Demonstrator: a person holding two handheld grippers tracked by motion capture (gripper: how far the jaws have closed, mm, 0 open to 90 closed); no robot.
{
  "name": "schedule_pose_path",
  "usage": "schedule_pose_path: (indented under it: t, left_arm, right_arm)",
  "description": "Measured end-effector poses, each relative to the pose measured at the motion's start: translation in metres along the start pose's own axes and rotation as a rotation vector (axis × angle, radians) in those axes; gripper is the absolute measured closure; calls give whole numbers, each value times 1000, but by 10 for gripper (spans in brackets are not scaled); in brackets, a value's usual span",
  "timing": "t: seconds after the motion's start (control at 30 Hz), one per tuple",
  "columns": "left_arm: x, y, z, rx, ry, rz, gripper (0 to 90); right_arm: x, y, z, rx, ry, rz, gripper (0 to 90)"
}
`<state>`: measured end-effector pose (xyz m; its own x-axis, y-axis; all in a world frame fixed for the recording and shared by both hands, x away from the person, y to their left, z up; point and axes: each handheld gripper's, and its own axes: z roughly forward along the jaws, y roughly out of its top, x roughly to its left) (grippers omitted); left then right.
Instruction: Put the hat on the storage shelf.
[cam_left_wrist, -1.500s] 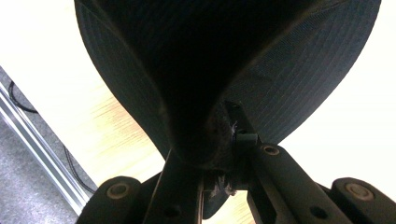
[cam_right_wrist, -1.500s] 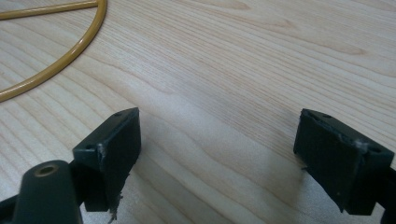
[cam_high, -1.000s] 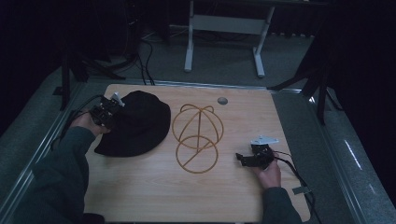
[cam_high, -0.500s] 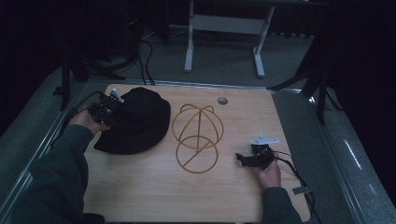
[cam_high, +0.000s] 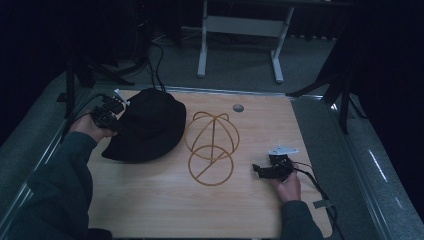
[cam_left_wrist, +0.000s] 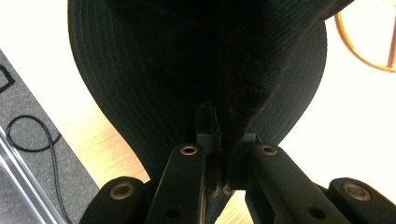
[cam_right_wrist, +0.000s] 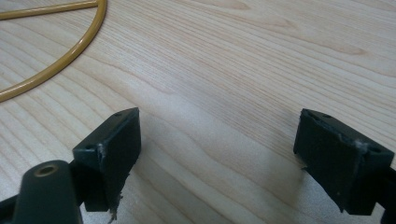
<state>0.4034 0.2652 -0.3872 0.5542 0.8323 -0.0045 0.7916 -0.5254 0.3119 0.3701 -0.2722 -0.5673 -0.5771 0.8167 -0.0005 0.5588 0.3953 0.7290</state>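
A black bucket hat (cam_high: 147, 129) lies on the left half of the wooden table (cam_high: 165, 205). My left gripper (cam_high: 116, 111) is shut on the hat's brim at its left edge and holds that edge a little off the wood. In the left gripper view the jaws pinch the dark ribbed brim (cam_left_wrist: 140, 93) right at the left gripper's (cam_left_wrist: 224, 144) tips. A gold wire hat stand (cam_high: 211, 145) sits in the middle of the table, and its ring (cam_right_wrist: 56, 56) runs through the upper left of the right gripper view. My right gripper (cam_high: 257, 170) rests low at the right, open, with bare wood between the right gripper's (cam_right_wrist: 219, 140) pads.
A small grey round disc (cam_high: 238, 107) lies near the table's far edge. A white metal frame (cam_high: 240, 30) stands on the floor beyond the table. A black cable (cam_left_wrist: 28, 135) loops on the grey floor left of the table. Metal rails run along both sides.
My left gripper has risen a little with the hat's brim, lifting the hat's left side off the table. The right gripper has stayed where it was.
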Motion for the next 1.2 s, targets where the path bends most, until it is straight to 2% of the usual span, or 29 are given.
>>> schedule_pose_path:
  t: [0.17, 0.37, 0.77, 0.9, 1.2]
  left_arm:
    - [-2, 1, -4, -23, -15, 5, 877]
    - [-1, 0, -13, -62, -60, 5, 877]
    - [1, -5, -43, -133, -73, 18, 877]
    - [1, -8, -53, -155, -75, 46, 877]
    - [4, -10, -71, -201, -102, 66, 876]
  right_arm:
    - [0, 0, 0, 0, 0, 0, 148]
    - [0, 0, 0, -1, 1, 1, 148]
    - [0, 0, 0, 0, 0, 1, 148]
    - [0, 0, 0, 0, 0, 0, 148]
    - [0, 0, 0, 0, 1, 0, 148]
